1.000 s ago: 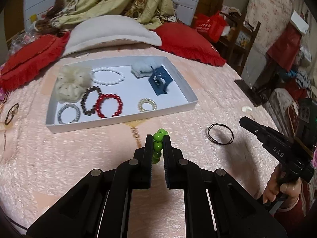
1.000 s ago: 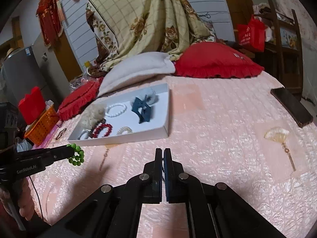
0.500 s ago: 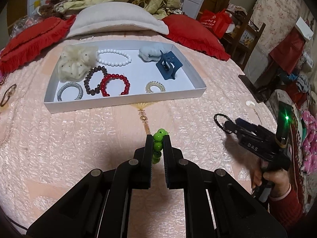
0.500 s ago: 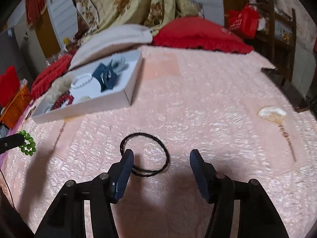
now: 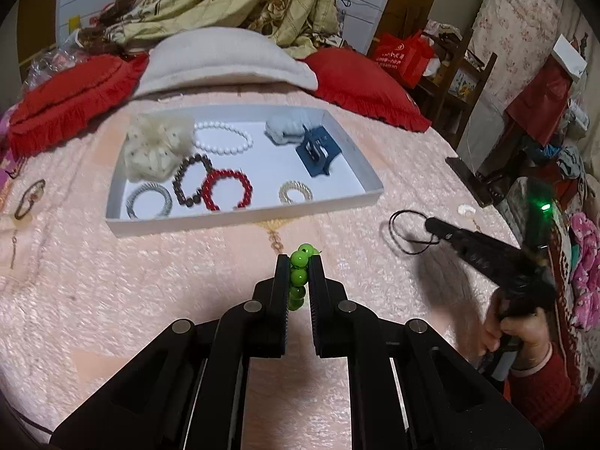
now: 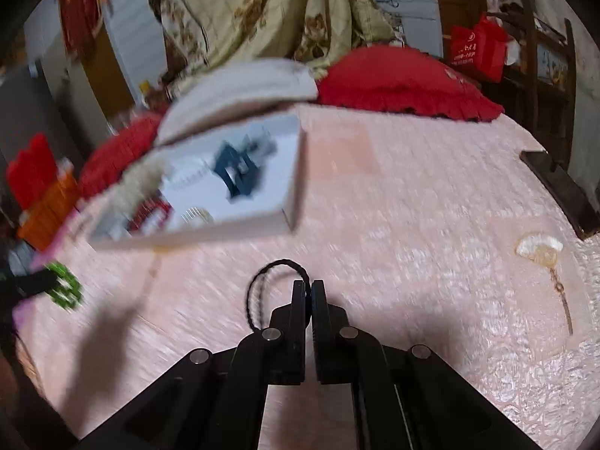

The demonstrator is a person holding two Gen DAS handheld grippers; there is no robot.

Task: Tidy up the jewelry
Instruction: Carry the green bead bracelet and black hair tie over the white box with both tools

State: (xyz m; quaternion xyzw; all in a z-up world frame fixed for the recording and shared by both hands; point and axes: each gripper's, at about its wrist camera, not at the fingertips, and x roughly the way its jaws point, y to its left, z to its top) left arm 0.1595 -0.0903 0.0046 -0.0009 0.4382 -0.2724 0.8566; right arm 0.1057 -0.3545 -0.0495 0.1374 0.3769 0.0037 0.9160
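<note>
Left gripper [image 5: 299, 275] is clenching the green bead bracelet [image 5: 300, 273] at frame centre, readying it for the white tray [image 5: 243, 217]. Right gripper [image 6: 308, 292] is pinching the black hair tie [image 6: 258, 281] likewise

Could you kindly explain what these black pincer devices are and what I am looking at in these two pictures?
There is no robot here: a person holds a handheld gripper in each hand, each with a camera looking along its jaws. One picture is taken from the left gripper, shut on a green bead bracelet. The other is from the right gripper, shut on a thin black hair tie. Both hover over a pink bedspread. Farther back lies a white tray holding bracelets, a cream scrunchie and a blue hair claw.
</note>
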